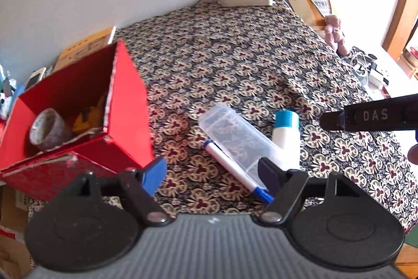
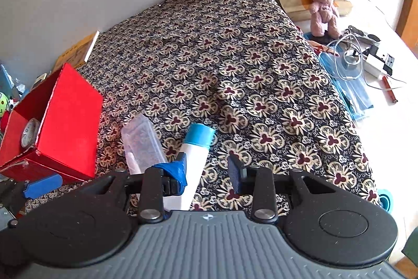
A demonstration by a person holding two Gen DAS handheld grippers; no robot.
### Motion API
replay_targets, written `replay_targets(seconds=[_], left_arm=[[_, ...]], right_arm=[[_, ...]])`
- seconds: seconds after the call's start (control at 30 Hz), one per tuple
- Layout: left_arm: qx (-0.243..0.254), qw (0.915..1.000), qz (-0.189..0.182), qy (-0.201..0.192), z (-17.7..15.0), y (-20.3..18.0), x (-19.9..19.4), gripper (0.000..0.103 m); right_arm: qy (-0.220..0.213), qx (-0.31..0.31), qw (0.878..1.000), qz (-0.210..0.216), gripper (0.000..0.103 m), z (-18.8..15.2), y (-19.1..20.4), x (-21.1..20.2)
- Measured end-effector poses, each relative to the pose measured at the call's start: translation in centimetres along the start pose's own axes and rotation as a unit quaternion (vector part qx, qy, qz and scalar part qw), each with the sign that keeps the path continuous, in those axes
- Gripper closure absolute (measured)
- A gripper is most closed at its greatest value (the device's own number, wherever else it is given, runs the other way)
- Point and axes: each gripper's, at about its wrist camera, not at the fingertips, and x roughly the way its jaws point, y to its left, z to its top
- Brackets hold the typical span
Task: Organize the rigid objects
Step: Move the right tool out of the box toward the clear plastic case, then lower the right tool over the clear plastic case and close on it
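patterned cloth (image 2: 235, 75) covers the worktop. red box (image 1: 125, 106) looks like matt cardboard with torn edges. clear case (image 1: 235, 137) and white bottle (image 2: 196, 161) are smooth plastic.

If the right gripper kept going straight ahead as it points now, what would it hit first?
Probably the white bottle with the blue cap: it lies just ahead of the open right gripper, nearer the left finger. Depth is uncertain; it might brush past onto the patterned cloth.
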Motion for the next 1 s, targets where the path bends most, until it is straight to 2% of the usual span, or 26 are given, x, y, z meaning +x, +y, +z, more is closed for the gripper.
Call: replay_targets(seconds=[0.63, 0.8, 1.0], left_arm=[[-0.012, 0.9992, -0.031, 0.021, -1.9, -1.9, 1.5, 0.025], [-0.010, 0.9986, -0.050, 0.013, -2.5, -1.7, 1.8, 0.025], [-0.016, 0.9962, -0.085, 0.009, -3.2, -1.0, 3.0, 0.025]], right_arm=[[0.021, 0.009, 1.000, 0.000, 0.086, -1.5, -1.8, 1.1], [0.012, 0.018, 1.000, 0.014, 0.086, -2.0, -2.2, 1.5], [0.004, 0.030, 0.998, 0.057, 0.086, -1.9, -2.2, 2.5]])
